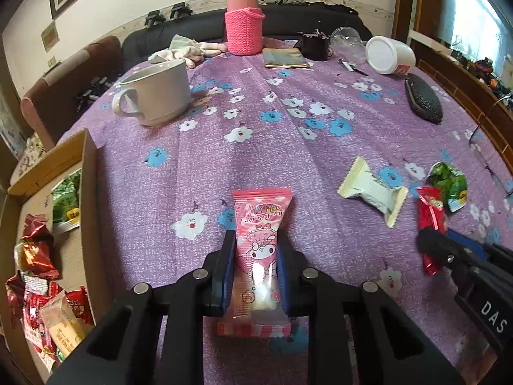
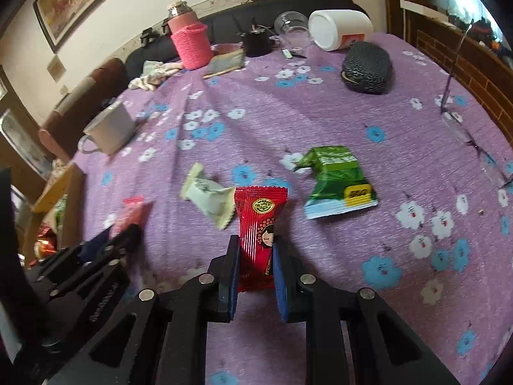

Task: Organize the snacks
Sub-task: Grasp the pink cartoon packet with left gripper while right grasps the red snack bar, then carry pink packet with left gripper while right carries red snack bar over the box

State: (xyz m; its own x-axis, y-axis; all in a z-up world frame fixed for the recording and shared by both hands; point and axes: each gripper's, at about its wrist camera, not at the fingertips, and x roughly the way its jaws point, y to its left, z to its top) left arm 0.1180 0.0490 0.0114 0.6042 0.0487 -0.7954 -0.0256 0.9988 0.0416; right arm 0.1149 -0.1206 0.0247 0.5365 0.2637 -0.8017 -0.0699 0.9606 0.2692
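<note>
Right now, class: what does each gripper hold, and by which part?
The left gripper pinches the pink snack packet across its middle; the right gripper pinches the red snack packet across its lower half.

Open purple cloth (image 1: 256, 160) lay ahead of me. On the left, the cardboard box (image 1: 88, 173) wall and the grey mug (image 1: 157, 96) stood in the way. A white wrapper (image 1: 373, 191) and green packet (image 2: 340, 183) cluttered the right; bottles and cups lined the far edge.

The left claw (image 1: 255, 250) is matte black plastic, with angular slotted arms, round silver screw heads at the joints and blue pads lining its fingers. The right claw (image 2: 255, 253) matches it; white letters "DAS" mark its side.
</note>
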